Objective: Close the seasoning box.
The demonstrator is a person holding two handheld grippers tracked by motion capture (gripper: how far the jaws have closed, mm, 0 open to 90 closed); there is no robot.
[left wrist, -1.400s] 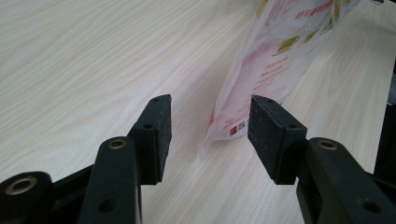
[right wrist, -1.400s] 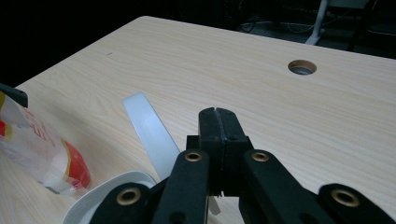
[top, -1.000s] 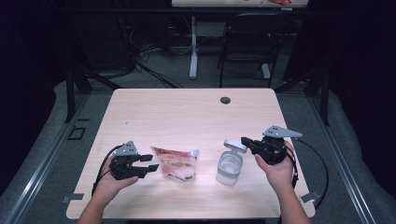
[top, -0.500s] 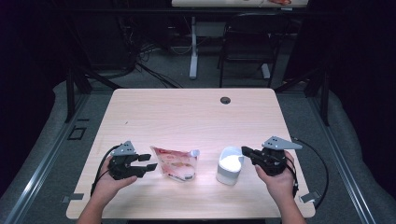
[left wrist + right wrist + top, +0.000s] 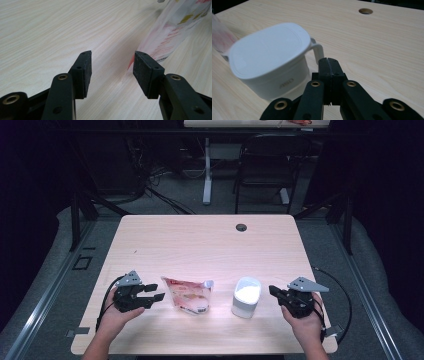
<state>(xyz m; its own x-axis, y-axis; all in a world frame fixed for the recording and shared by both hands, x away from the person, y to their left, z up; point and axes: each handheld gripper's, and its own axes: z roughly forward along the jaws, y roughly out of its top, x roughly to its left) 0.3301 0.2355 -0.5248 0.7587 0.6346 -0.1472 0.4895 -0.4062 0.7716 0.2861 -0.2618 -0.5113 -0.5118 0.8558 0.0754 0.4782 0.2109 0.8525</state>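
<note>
Desk point(image 5: 200, 240) carries a white cup point(image 5: 246, 296) with its lid on, contents hidden, beside a printed pouch point(image 5: 187, 294). My left tongs point(image 5: 155, 296) stand wide and empty near the pouch; my right tongs point(image 5: 272, 291) are closed on nothing, just beside the cup.

One table point(image 5: 200, 245), one snack pouch point(image 5: 189, 294), one white lidded cup point(image 5: 246, 296), two grippers: left gripper point(image 5: 150, 299), right gripper point(image 5: 274, 291).

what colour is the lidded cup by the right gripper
White, lid and body; the cup shows best in the right gripper view.

Left gripper point(image 5: 150, 296) rests low in the left hand point(image 5: 114, 312), jaws spread wide with nothing between; right gripper point(image 5: 273, 291), pads pressed together, sits in the right hand point(image 5: 306, 319)
</note>
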